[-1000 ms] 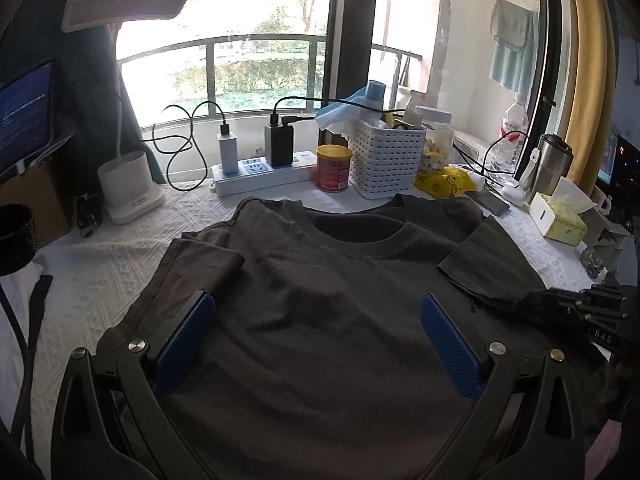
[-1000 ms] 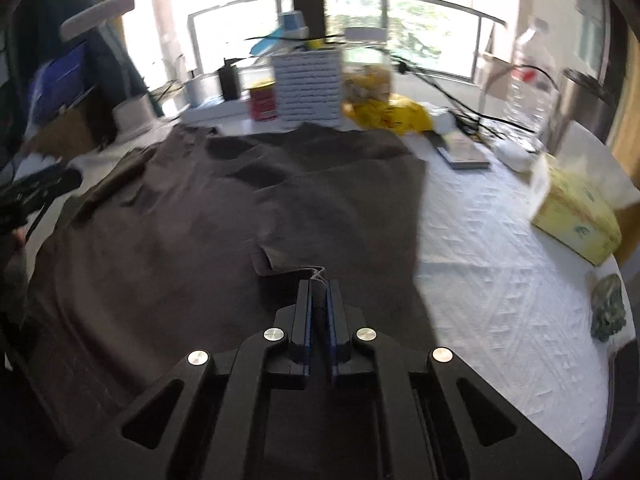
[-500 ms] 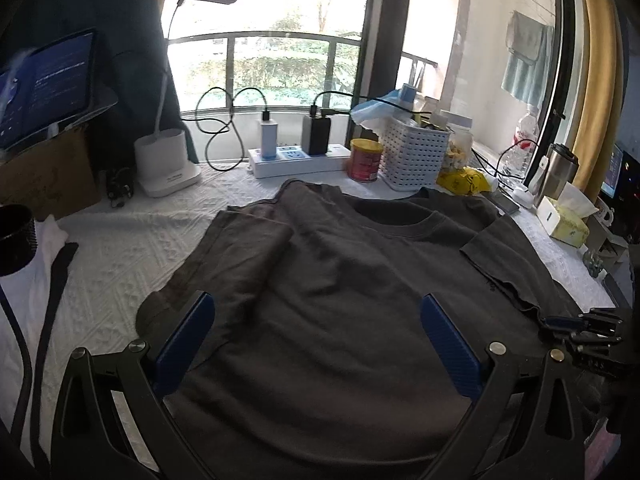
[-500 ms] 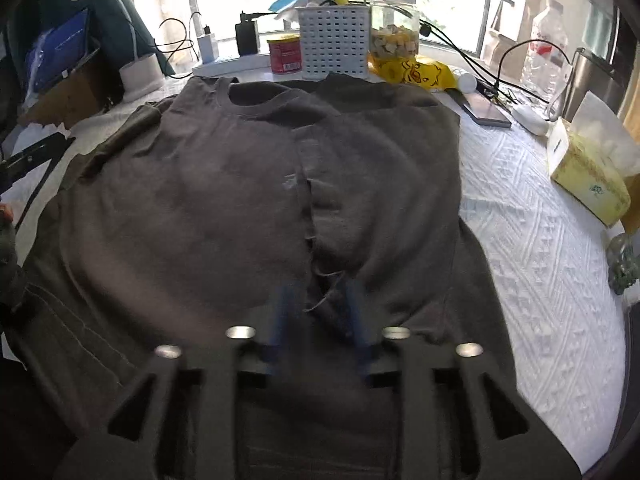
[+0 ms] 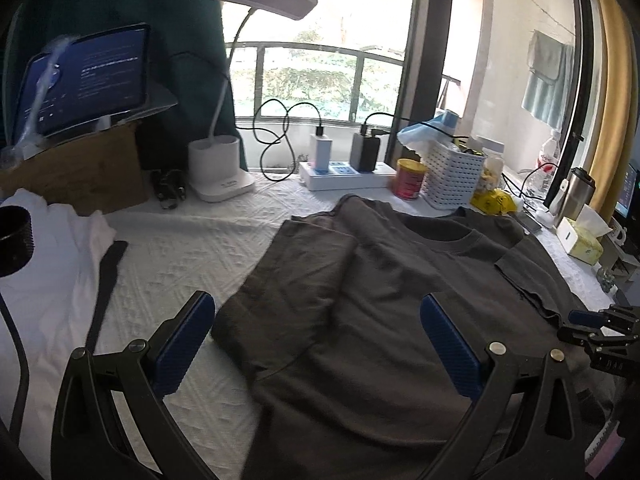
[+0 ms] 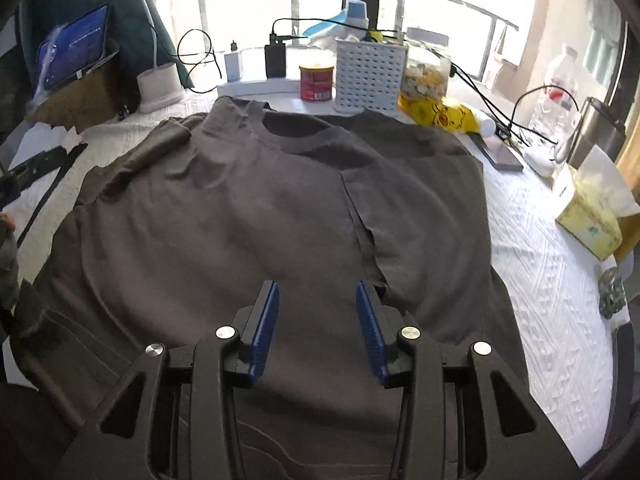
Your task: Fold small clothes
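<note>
A dark grey T-shirt (image 5: 380,312) lies flat on the white textured table cover (image 5: 192,248), collar toward the window, with both sleeves folded in over its body. It fills the right wrist view (image 6: 256,232) too. My left gripper (image 5: 316,320) is wide open and empty over the shirt's left side. My right gripper (image 6: 318,300) is open and empty above the shirt's lower middle, next to the folded-in right sleeve (image 6: 416,216). The right gripper also shows at the right edge of the left wrist view (image 5: 600,332).
At the back stand a desk lamp (image 5: 220,176), power strip (image 5: 344,172), red can (image 5: 408,180) and white basket (image 5: 452,176). White clothes (image 5: 52,264) lie at left. A tissue box (image 6: 592,216), bottle (image 6: 560,80) and flask (image 6: 596,132) are at right.
My right gripper let go of the right sleeve, opened and drew back toward the hem. My left gripper shifted left and stayed open. The sleeve now lies folded on the shirt.
</note>
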`<state>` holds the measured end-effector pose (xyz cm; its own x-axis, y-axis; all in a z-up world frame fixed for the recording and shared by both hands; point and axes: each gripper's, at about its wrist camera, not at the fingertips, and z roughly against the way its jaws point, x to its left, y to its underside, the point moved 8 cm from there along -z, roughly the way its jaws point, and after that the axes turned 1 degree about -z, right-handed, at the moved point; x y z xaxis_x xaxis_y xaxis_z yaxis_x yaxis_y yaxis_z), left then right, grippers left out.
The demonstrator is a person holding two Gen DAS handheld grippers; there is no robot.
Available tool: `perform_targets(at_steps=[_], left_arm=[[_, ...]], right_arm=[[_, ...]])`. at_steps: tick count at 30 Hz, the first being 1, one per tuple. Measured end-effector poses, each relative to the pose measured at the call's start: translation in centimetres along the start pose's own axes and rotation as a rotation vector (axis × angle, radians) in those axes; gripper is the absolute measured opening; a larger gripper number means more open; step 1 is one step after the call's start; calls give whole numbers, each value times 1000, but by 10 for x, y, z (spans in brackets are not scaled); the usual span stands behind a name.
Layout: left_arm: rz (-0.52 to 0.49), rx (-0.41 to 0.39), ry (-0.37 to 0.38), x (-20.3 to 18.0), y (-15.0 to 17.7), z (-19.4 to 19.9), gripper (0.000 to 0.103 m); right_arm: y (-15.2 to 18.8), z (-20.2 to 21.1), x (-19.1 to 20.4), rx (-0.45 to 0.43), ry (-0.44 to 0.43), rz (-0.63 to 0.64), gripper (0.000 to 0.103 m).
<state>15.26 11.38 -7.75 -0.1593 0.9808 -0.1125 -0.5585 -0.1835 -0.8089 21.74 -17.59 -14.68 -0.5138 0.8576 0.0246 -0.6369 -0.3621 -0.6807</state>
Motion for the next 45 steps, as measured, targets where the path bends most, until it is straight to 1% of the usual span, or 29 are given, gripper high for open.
perform_targets(at_steps=[1,3,4,5,11,15,19,22,23,24,26,27,30,34,38,40,42,43,44,45], left_arm=[[1,1,-2,3,0,0,101],[3,6,-7,9,1,0,101],[3,8,-9,12,1,-1,101],[3,9,-11,14,1,-1,101],[5,19,-27,28,0,-8,101],[10,25,-32,40,-3,-17,101],[4,50,-35,49,-4,-32,101],[-11,77,-11,53,-5,-47,101],[-21,99,2,54,-4,-56,101],[-31,113,9,54,-4,-62,96],[-53,151,30,53,-2,-76,89],[-56,171,38,54,-1,-84,89],[-71,216,35,56,2,-102,87],[-77,279,46,58,9,-118,86],[-106,296,30,55,12,-120,85],[-133,298,26,51,12,-120,81],[-154,293,42,45,13,-119,64],[-161,291,49,42,13,-118,60],[-161,288,61,39,13,-116,46],[-150,282,64,37,12,-114,22]], right_arm=[[-3,0,3,-8,3,-1,44],[-9,-2,7,-19,13,-2,61],[-13,-2,8,-30,21,-6,75],[-16,-3,9,-39,28,-12,80],[-34,-8,8,-67,48,-43,80],[-43,-13,11,-68,54,-37,80],[-51,-21,13,-62,54,-36,80],[-56,-30,12,-49,56,-42,80],[-57,-33,12,-47,57,-42,80],[-58,-36,12,-44,59,-43,80],[-62,-41,10,-38,64,-51,80],[-63,-44,8,-35,67,-55,80],[-66,-53,2,-23,75,-71,80],[-70,-62,-5,-11,88,-86,80],[-73,-67,-12,-10,93,-97,80],[-74,-68,-15,-16,95,-107,80],[-75,-68,-19,-21,95,-115,80],[-75,-67,-20,-24,96,-120,80],[-75,-66,-23,-28,96,-126,80],[-75,-65,-24,-31,96,-130,80]])
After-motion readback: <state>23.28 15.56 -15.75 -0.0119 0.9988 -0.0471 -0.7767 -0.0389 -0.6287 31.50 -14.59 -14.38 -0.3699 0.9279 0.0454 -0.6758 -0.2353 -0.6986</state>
